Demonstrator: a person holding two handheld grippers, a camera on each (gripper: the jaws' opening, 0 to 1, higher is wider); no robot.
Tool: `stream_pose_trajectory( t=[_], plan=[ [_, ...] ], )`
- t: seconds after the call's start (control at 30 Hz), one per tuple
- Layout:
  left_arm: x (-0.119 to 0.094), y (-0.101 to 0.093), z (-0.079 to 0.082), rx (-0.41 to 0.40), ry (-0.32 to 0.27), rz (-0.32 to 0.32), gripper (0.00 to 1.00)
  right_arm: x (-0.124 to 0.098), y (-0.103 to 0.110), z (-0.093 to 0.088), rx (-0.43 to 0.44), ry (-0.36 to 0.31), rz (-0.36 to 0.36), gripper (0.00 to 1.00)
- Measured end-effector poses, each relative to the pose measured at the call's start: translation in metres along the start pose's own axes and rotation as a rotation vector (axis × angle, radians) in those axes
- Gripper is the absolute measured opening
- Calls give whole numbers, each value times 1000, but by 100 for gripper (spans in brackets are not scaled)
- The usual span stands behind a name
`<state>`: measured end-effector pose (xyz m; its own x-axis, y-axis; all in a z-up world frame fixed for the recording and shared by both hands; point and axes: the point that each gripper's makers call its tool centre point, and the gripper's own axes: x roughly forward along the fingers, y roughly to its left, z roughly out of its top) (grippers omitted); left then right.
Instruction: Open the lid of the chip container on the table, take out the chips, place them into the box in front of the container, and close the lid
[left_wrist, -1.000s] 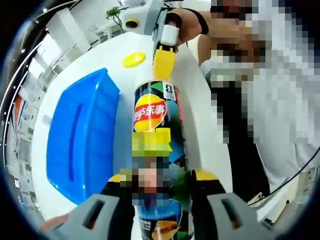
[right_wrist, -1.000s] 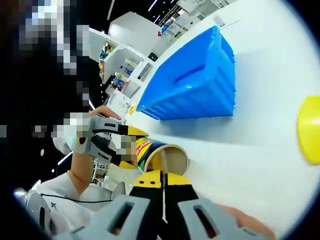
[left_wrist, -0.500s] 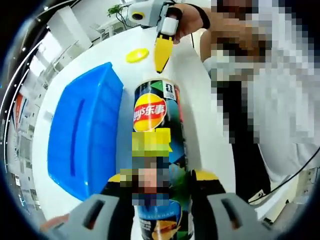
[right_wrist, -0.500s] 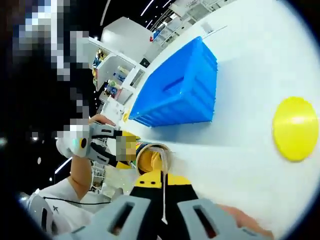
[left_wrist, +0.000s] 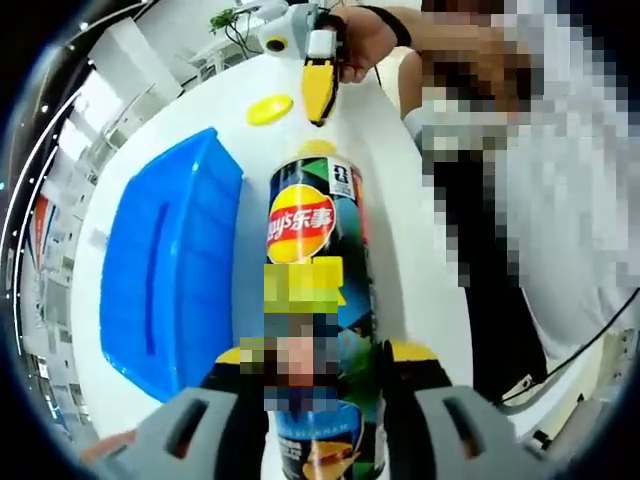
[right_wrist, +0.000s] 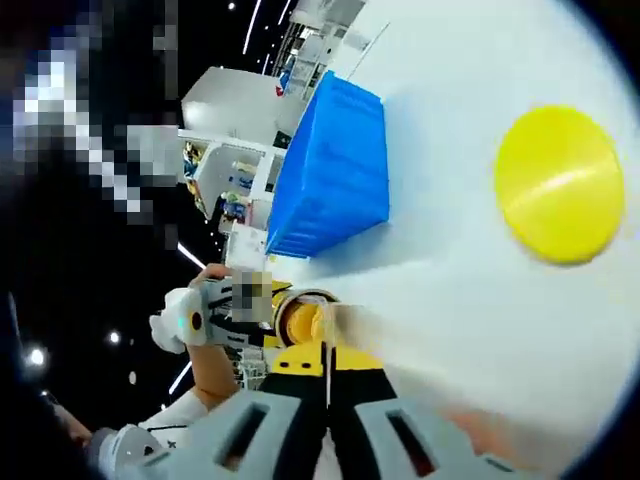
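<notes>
Gripping chip can (left_wrist: 312, 300); lid (right_wrist: 559, 184) off

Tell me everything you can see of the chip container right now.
The chip container is a tall tube with a dark, colourful printed wrap and a red-and-yellow logo. The left claw grips its lower body, its jaws on either side. It lies tipped, its lidless mouth toward the right claw. The yellow lid lies apart on the white table; the blue box sits beside the tube.

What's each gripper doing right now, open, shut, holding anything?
Left gripper: shut on the tall dark printed cardboard chip can.
Right gripper: jaws pressed together, shut, nothing visible between them.
</notes>
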<state>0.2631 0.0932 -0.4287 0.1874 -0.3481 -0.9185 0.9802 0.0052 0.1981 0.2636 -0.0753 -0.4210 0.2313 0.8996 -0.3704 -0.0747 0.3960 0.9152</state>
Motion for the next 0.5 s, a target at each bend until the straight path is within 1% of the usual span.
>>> stream_pose_trajectory(
  t=[0.07,0.13,0.2,0.3,0.4,0.43,0.5],
  plan=[
    [0,1,0,7,-2,4,45,-5,-2,1,36,-4,6,0],
    [0,1,0,7,-6,7,45,-13,-6,6,44,-12,-3,0],
    [0,0,0,7,-10,8,45,-18,-7,7,46,-19,-12,0],
    [-1,-1,-1,7,-21,10,45,-21,-7,7,29,-29,-29,0],
    [0,0,-2,9,-28,14,45,-21,-6,6,-18,-46,-44,1],
    [-1,0,-2,9,-30,15,45,-21,-7,10,-33,-65,-49,1],
    [-1,-1,-1,9,-33,17,45,-22,-8,8,-33,-54,-54,1]
  ],
)
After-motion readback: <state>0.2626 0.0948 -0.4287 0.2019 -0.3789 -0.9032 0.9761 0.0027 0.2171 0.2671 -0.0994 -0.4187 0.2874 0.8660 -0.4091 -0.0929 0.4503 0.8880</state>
